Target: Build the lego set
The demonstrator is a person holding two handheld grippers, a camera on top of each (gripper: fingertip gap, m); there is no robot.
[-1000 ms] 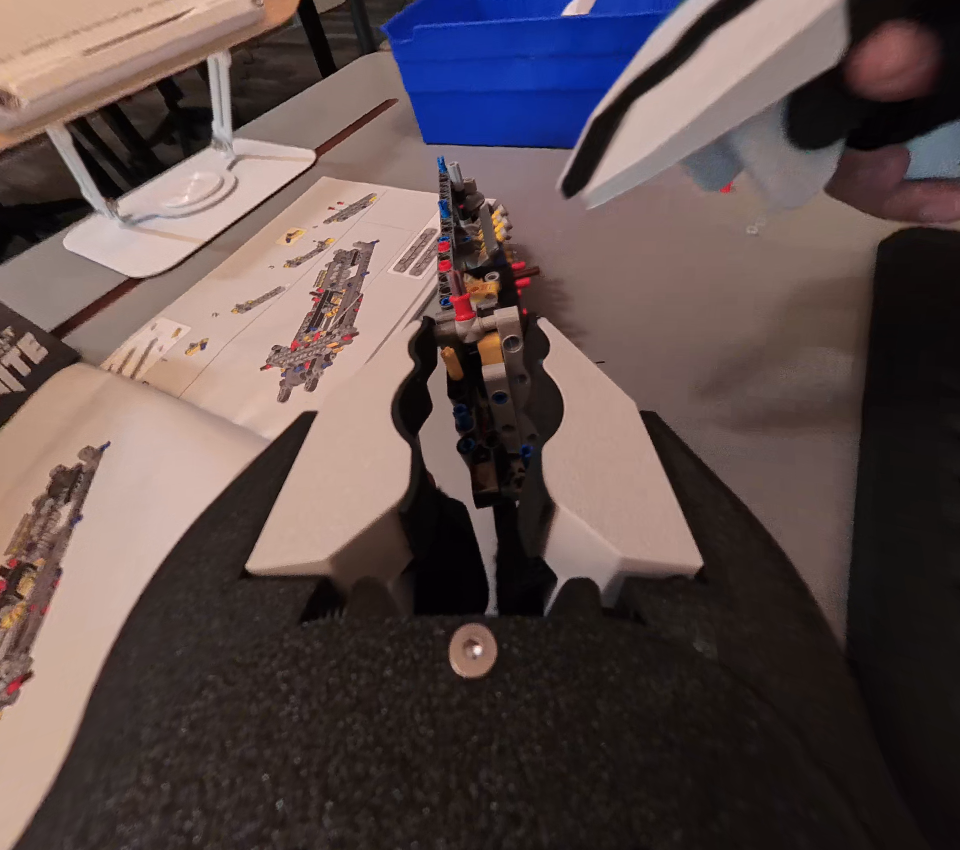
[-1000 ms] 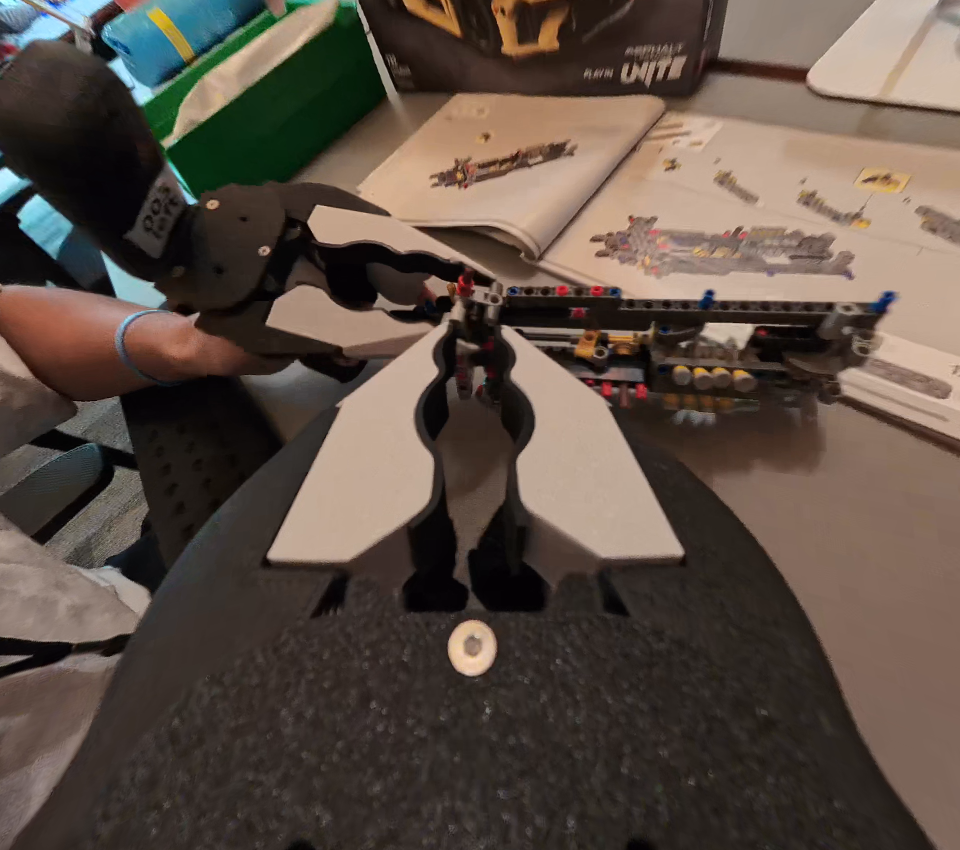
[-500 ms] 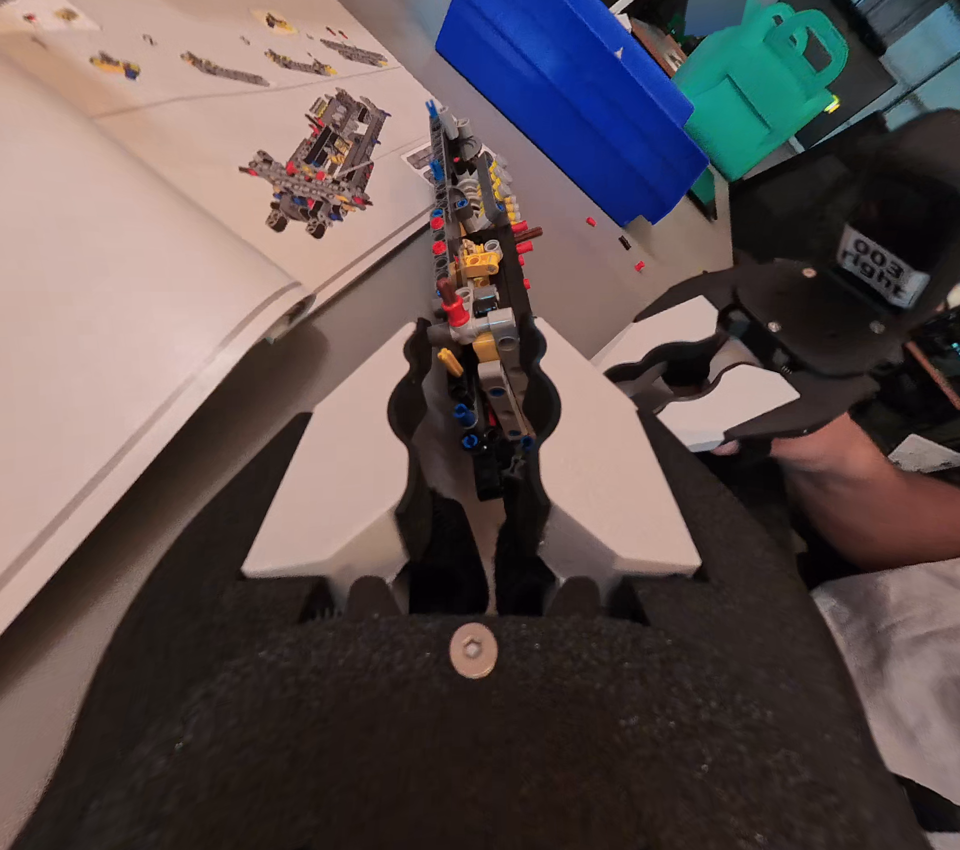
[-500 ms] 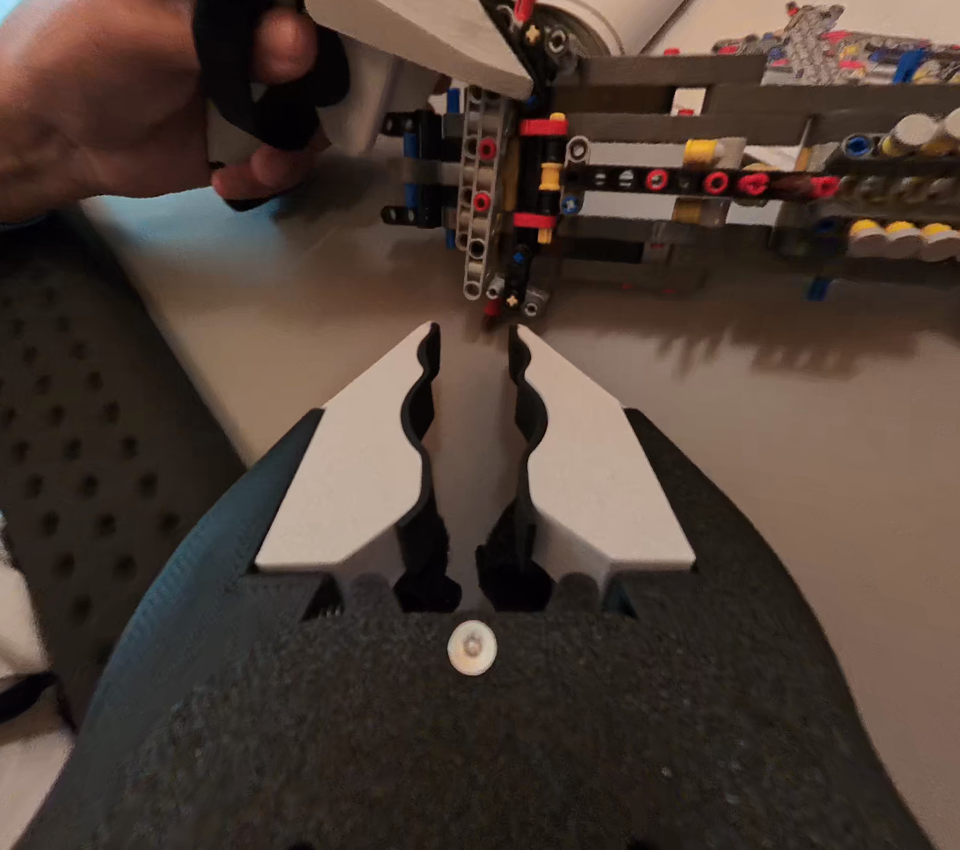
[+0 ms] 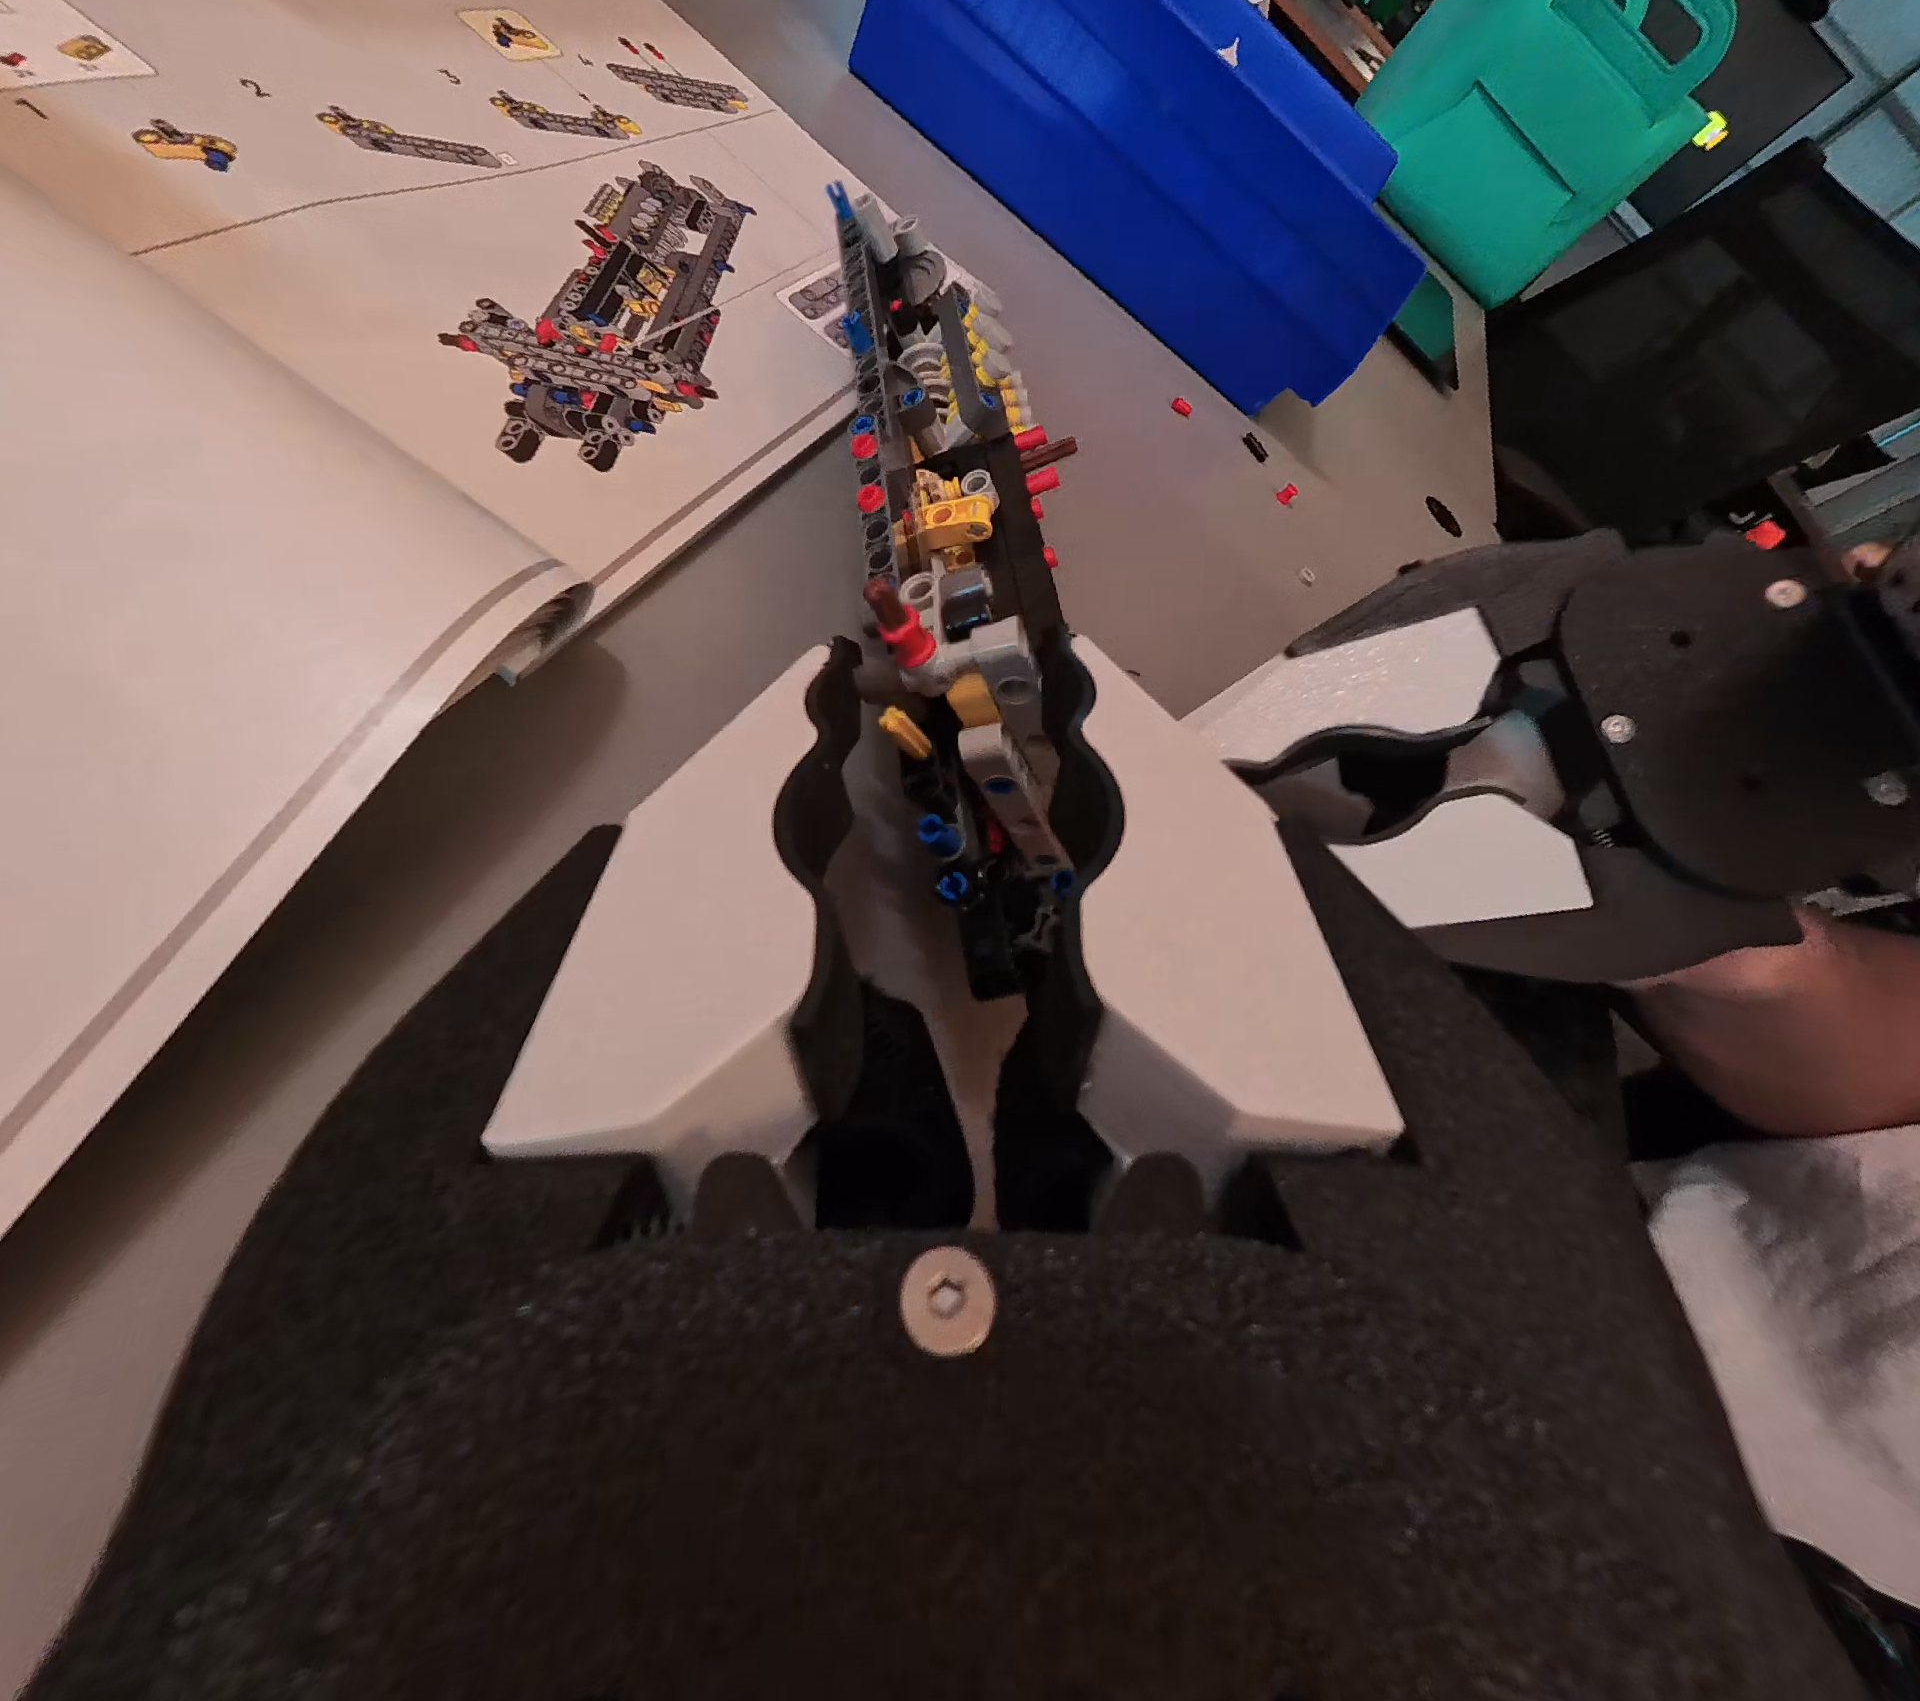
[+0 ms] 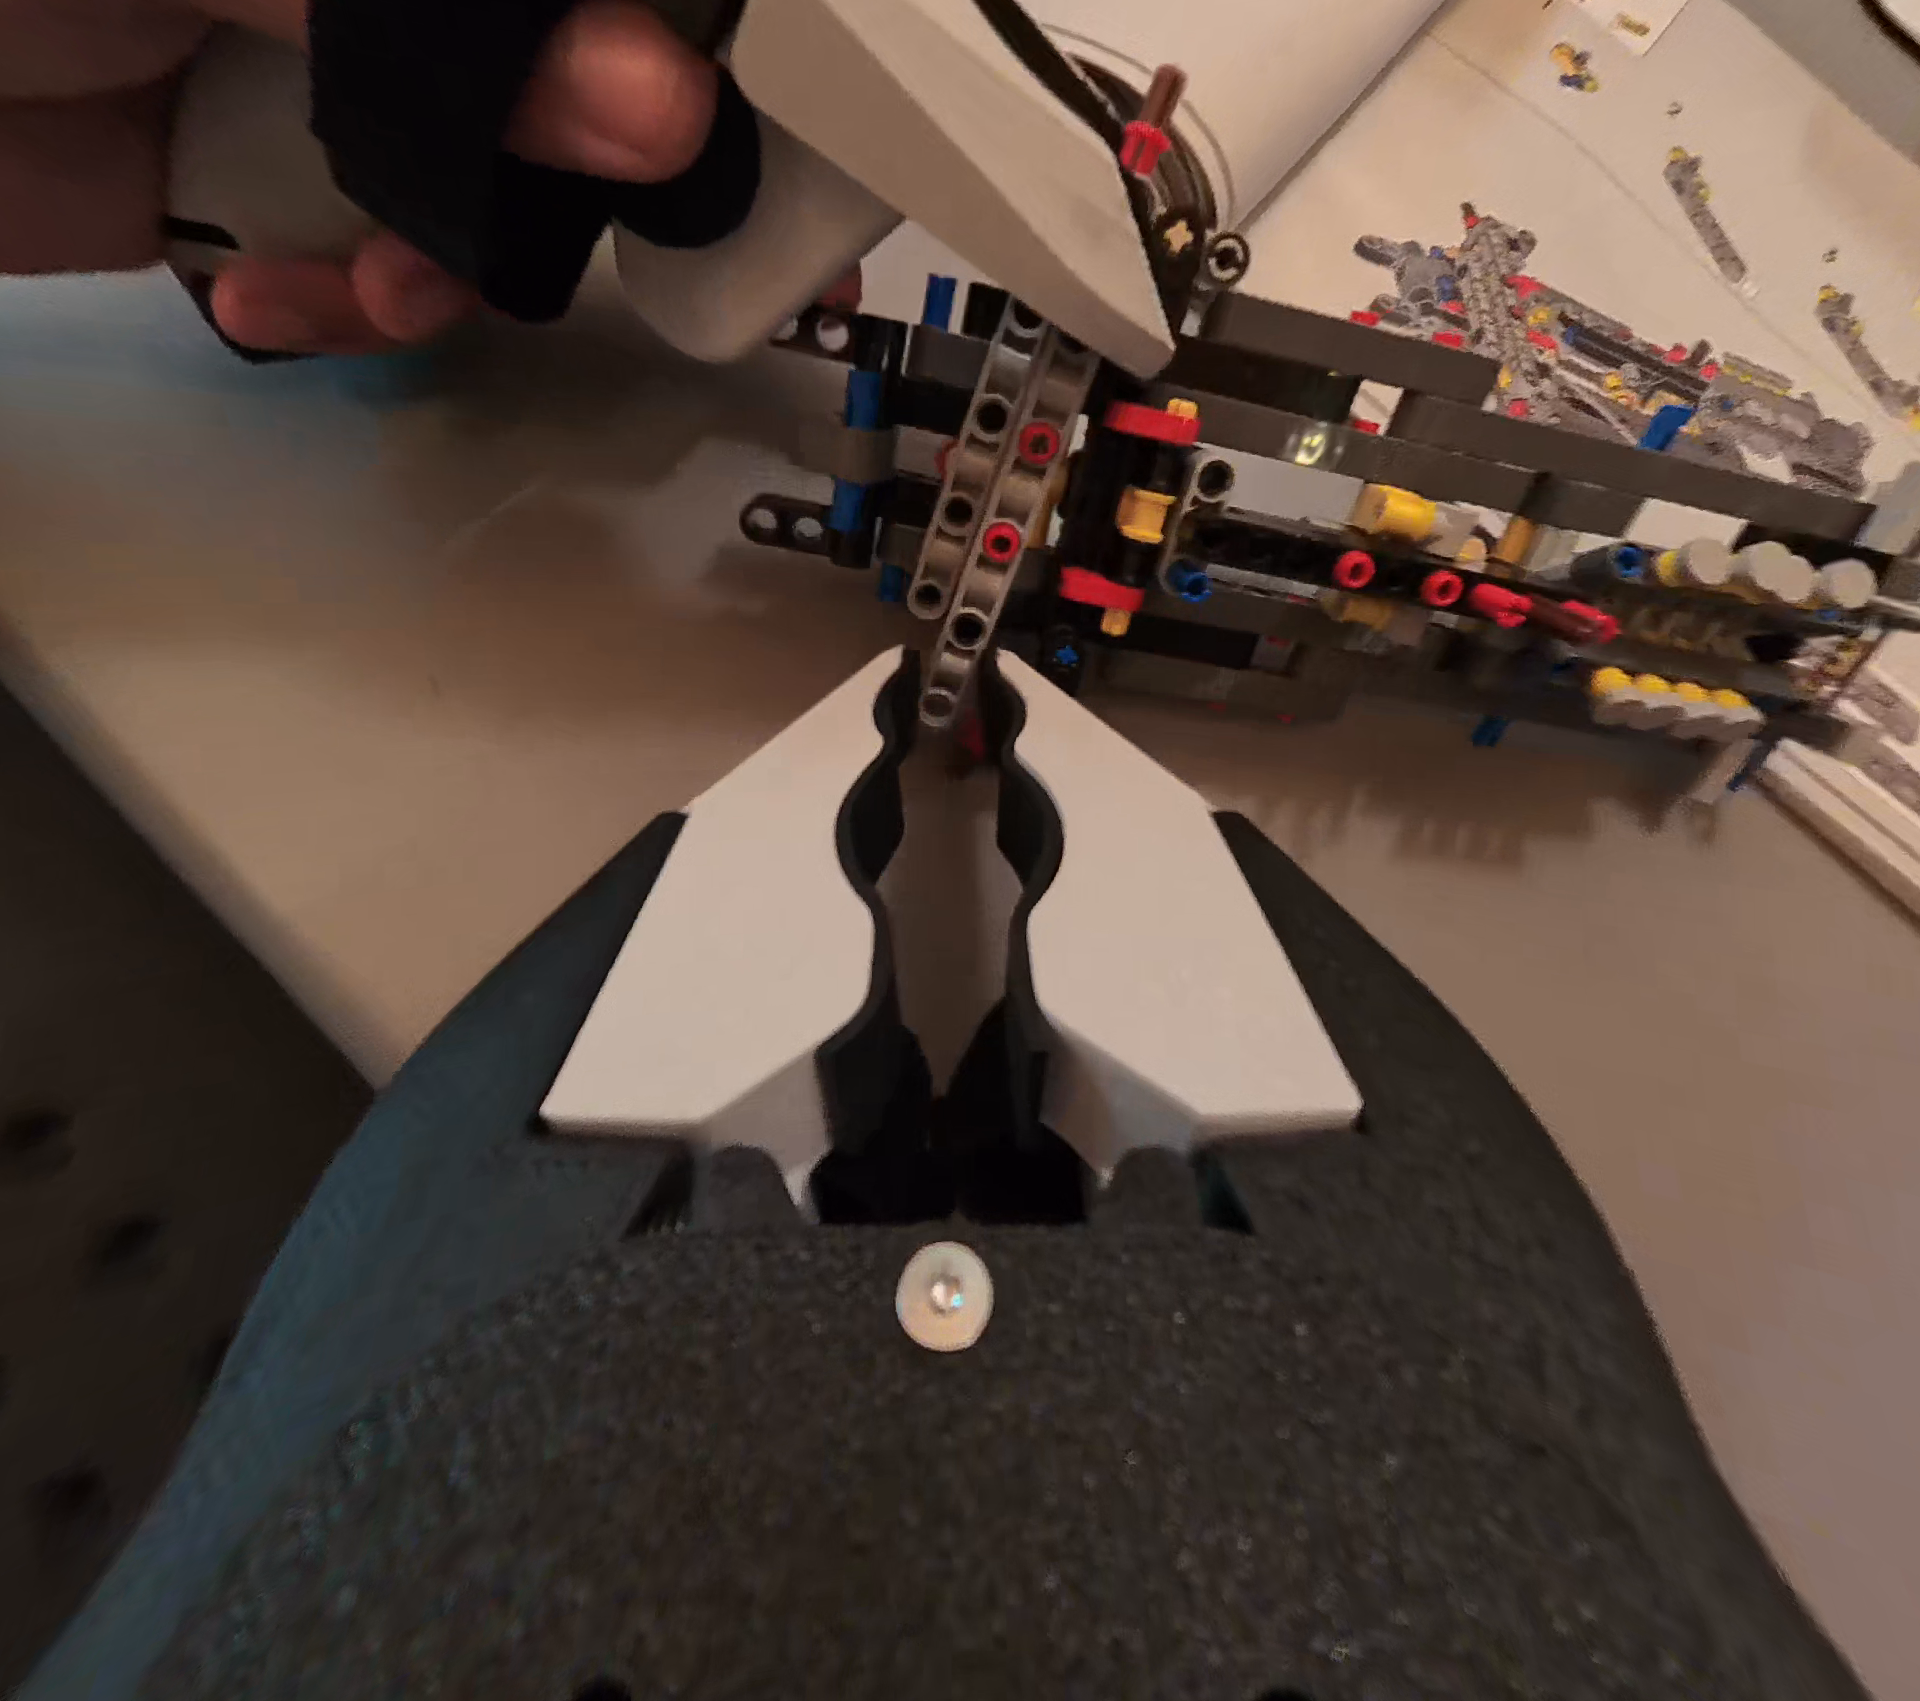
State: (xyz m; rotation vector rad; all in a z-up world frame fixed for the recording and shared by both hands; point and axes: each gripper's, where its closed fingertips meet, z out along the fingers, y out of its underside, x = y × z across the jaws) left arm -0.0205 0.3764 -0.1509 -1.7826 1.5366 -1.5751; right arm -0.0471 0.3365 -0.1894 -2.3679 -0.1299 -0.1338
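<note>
Since half a second ago the right hand-held gripper (image 6: pixel 951 695) has closed in, its narrowly parted tips straddling the grey beam (image 6: pixel 987 508) without visibly pinching. Left hand-held gripper (image 5: pixel 951 778) clamps the long Technic chassis (image 5: pixel 935 488), its far end near the bench (image 5: pixel 1299 363). Twisting could pop pins loose.

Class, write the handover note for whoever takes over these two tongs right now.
Left tongs: shut on the lego chassis, gripping its near end.
Right tongs: tips around the light grey beam at that same end; a firm pinch cannot be confirmed.
The chassis rests on the table beside the open instruction booklet.
Done: long frame partly assembled.
Left: loose red pins lie near the blue bin.
</note>
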